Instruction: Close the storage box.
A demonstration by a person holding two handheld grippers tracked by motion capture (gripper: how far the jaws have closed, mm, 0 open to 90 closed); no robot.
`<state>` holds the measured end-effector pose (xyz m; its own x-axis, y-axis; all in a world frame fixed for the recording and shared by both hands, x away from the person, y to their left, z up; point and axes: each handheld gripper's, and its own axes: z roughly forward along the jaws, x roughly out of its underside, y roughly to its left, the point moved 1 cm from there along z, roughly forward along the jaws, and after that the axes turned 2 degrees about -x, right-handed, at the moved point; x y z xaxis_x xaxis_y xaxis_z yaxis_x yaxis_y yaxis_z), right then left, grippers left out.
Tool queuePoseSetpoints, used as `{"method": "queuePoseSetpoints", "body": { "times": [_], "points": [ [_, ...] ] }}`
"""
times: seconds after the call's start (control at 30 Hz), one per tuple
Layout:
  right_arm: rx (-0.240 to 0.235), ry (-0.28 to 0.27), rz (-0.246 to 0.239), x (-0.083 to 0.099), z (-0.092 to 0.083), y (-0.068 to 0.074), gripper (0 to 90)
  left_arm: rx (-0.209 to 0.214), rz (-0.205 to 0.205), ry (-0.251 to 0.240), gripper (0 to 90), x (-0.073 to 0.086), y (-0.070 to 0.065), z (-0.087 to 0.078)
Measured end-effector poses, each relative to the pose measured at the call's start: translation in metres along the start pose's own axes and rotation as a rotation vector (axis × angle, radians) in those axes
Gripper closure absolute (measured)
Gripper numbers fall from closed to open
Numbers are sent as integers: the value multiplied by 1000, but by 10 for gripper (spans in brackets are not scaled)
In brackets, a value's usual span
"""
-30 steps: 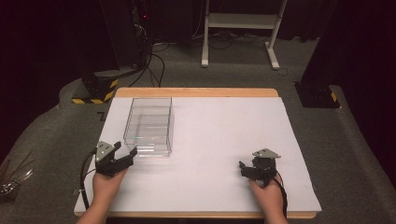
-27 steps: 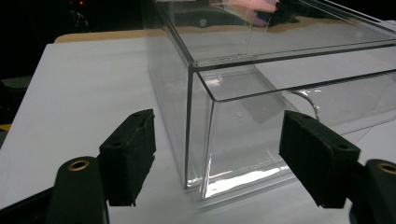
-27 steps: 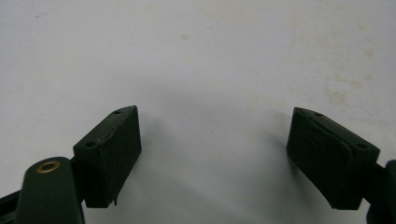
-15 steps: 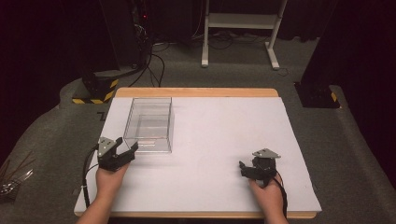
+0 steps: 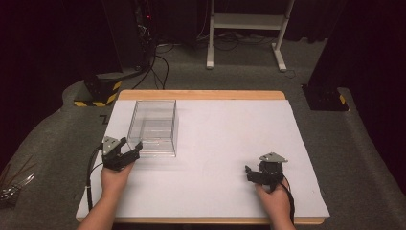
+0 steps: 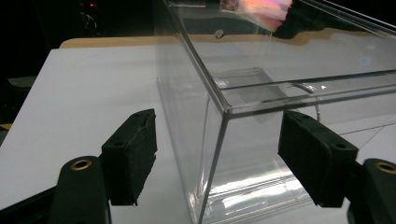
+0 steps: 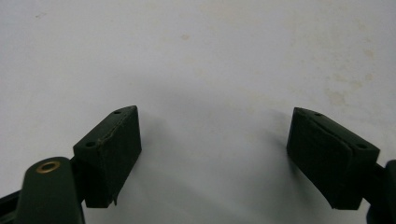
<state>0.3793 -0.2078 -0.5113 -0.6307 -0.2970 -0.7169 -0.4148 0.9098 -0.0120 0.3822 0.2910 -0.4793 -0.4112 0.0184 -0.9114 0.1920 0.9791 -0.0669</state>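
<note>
The clear box [image 5: 153, 127] stands alone at the desk's [image 5: 225, 129] left, its near corner between the left gripper's [image 5: 125, 154] parted jaws; everything rightward lies open.

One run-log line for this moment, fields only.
left gripper: open, jaws astride near corner of clear box, no grip | right gripper: open over white table cover, nothing between jaws
</note>
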Motion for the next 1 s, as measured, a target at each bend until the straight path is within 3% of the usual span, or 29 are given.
{"method": "queuePoseSetpoints", "body": {
  "times": [0.3,0.63,1.0],
  "points": [
    [-1,1,0,0,0,0,175,-2,7,3,258,0,0,4],
    [-1,1,0,0,0,0,175,21,-23,10,271,3,1,-4],
    [-1,0,-1,0,0,0,177,45,1,43,238,8,-3,-15]
  ]
}}
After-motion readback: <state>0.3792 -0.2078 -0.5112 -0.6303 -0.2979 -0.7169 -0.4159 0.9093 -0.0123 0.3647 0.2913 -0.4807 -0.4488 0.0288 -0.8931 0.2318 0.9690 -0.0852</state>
